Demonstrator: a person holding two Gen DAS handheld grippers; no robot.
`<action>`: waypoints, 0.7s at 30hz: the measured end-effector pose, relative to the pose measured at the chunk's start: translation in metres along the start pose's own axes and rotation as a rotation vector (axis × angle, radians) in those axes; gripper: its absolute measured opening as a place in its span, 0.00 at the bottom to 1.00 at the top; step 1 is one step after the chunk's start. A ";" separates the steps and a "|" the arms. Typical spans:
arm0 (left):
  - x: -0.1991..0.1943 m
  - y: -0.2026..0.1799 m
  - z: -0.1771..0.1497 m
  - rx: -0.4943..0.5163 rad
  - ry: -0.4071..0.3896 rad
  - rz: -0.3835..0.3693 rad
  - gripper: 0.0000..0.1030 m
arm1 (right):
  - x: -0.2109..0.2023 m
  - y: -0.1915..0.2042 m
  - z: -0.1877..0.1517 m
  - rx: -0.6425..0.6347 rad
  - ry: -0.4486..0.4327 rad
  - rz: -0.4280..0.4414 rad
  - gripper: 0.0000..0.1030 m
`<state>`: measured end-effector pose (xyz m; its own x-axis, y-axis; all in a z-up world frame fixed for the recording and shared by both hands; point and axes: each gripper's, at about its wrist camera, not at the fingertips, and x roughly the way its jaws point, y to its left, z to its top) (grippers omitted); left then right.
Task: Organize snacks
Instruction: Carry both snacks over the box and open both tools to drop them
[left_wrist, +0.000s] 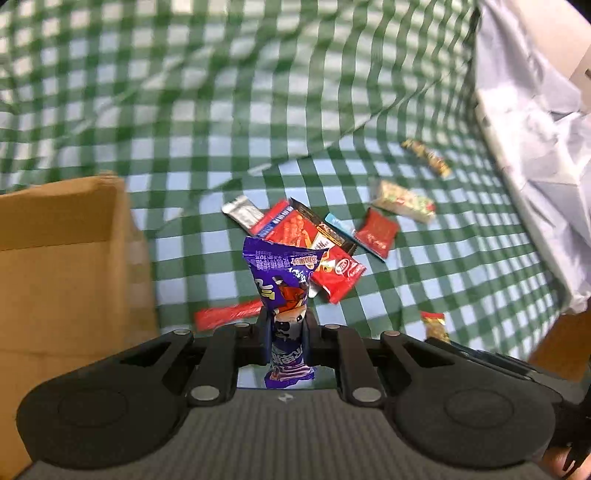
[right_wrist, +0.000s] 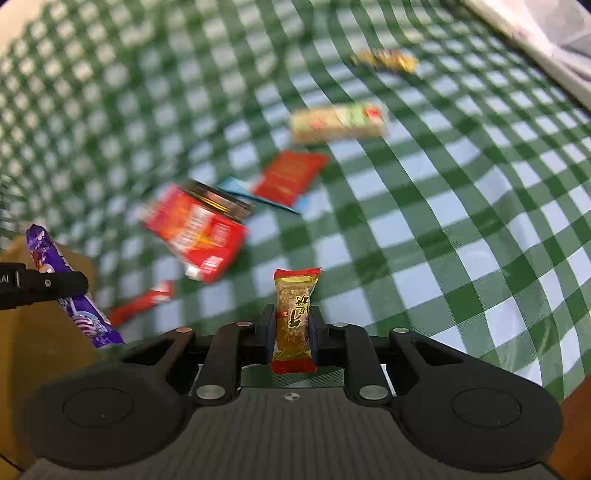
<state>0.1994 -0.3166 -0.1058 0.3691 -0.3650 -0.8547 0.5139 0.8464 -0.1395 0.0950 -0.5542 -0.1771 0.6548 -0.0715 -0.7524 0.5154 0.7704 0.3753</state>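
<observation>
the purple snack packet (left_wrist: 282, 291), pinched in the left gripper (left_wrist: 287, 325), carries white and yellow chinese characters across its upper part and more on its lower end, too warped and small to read. the gold and red candy bar (right_wrist: 295, 317), clamped in the right gripper (right_wrist: 292, 325), bears bold black chinese calligraphy down its front, not legible, and the letters "ai" stand in white on the black arm (right_wrist: 22, 280) at the left edge of the right wrist view. the red packet (left_wrist: 338, 275) on the checked cloth (left_wrist: 461, 266) shows a small oval logo that cannot be read.
</observation>
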 end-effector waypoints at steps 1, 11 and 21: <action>-0.017 0.004 -0.008 -0.006 -0.012 0.001 0.16 | -0.012 0.009 -0.004 -0.010 -0.017 0.022 0.18; -0.157 0.079 -0.116 -0.082 -0.109 0.168 0.16 | -0.116 0.135 -0.080 -0.172 -0.058 0.228 0.18; -0.228 0.147 -0.204 -0.195 -0.190 0.219 0.16 | -0.156 0.226 -0.161 -0.358 -0.008 0.273 0.18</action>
<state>0.0327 -0.0294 -0.0334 0.6009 -0.2167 -0.7694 0.2557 0.9641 -0.0718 0.0205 -0.2665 -0.0626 0.7454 0.1612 -0.6469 0.1002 0.9322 0.3478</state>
